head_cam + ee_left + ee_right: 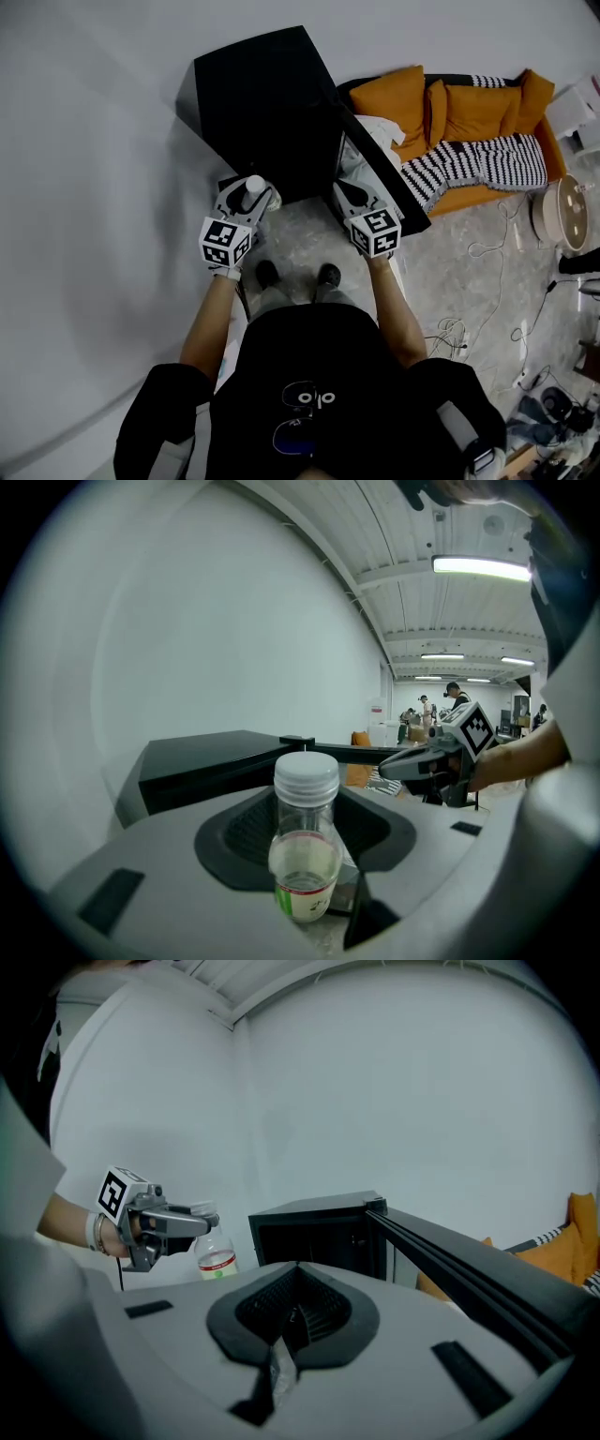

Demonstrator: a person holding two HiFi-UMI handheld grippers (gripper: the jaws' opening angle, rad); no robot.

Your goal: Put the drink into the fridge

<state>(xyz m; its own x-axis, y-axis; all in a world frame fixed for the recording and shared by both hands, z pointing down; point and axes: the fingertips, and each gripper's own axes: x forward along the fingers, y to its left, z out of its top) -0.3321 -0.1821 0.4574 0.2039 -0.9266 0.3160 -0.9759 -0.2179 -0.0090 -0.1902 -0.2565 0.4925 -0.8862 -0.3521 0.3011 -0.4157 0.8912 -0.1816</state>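
Note:
The drink is a clear plastic bottle with a white cap and a green-and-white label, holding a little liquid. My left gripper is shut on it and holds it upright. In the head view the bottle and left gripper hang just left of the black mini fridge. The fridge's door stands open to the right. My right gripper is shut on nothing, in front of the fridge's opening and beside the door. From the right gripper view, the left gripper and bottle show at the left.
An orange sofa with cushions and a striped blanket stands right of the fridge. Cables lie on the floor beyond it, near a round white device. A pale wall runs along the left. The person's feet stand before the fridge.

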